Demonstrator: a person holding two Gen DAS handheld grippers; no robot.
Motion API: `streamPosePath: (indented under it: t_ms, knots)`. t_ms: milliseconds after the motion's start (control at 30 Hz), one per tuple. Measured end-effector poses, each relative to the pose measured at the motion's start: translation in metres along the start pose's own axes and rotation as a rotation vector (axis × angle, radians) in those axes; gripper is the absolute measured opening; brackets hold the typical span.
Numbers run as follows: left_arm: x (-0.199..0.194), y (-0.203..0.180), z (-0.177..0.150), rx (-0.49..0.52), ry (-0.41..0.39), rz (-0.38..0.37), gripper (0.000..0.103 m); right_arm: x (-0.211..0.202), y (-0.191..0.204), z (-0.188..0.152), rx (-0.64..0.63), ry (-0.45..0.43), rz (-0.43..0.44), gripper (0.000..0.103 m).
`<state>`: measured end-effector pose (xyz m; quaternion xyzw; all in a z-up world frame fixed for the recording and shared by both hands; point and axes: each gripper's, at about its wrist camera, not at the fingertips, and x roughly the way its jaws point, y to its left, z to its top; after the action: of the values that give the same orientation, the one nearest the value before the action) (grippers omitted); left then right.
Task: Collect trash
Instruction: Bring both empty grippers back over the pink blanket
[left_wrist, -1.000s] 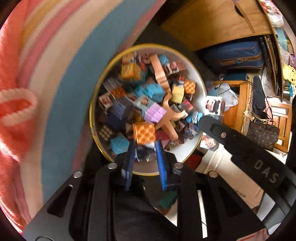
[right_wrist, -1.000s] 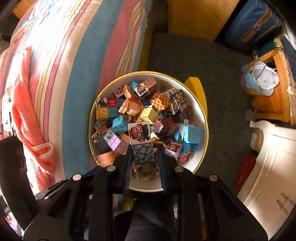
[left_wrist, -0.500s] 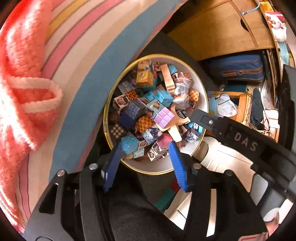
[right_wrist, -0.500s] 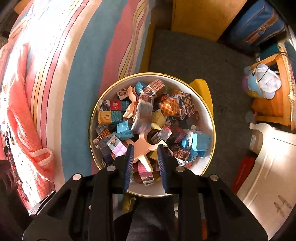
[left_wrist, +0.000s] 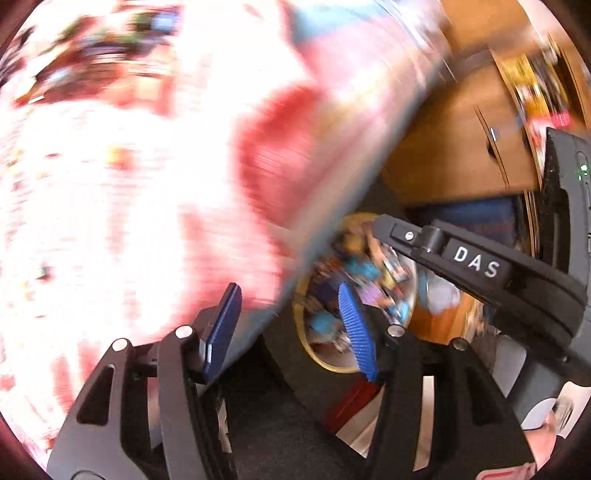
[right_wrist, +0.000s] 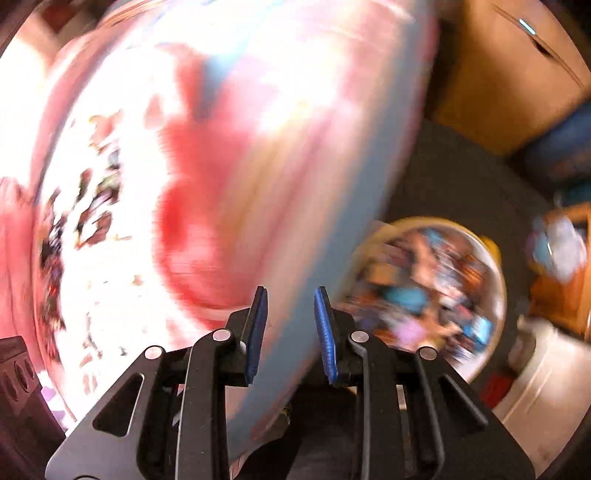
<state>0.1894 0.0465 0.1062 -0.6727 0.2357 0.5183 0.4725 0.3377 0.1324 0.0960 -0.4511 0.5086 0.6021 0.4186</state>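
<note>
We have both grippers swung off the bin (right_wrist: 432, 291) and pointed at the bed (right_wrist: 229, 155), and both views are smeared with motion, so the first thing we'd want is to slow down and let the picture settle before choosing a target. Our left gripper (left_wrist: 291, 328) is spread wide with nothing between its blue pads; our right gripper (right_wrist: 290, 325) is parted more narrowly and is empty too. Scattered bits of trash (right_wrist: 92, 218) lie on the far, overlit part of the bed, well apart from either tool; they are too blurred for us to say what each piece is. To do the next pick well, we judge it best to come down over one loose piece with the pads astride it and avoid pinching the bedcover. The round, gold-rimmed bin stands on the dark floor just beside the bed's edge, and it is heaped nearly full with small colourful pieces, so any further drop should go near its middle.
</note>
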Motion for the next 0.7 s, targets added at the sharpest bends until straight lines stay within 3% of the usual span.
streamPosePath:
  t_ms: [133, 300, 633, 700]
  knots:
    - [-0.042, 0.067, 0.000, -0.169, -0.094, 0.030, 0.054, 0.010, 0.083, 0.004, -0.162, 0.021, 0.046, 0.026]
    - [-0.090, 0.148, -0.015, -0.375, -0.208, 0.069, 0.055, 0.029, 0.189, -0.022, -0.386, 0.064, 0.089, 0.026]
    - [-0.141, 0.304, -0.094, -0.870, -0.354, 0.097, 0.057, 0.065, 0.365, -0.086, -0.760, 0.138, 0.132, 0.026]
    - [-0.148, 0.323, -0.107, -0.929, -0.373, 0.099, 0.057, 0.075, 0.393, -0.097, -0.812, 0.156, 0.132, 0.026]
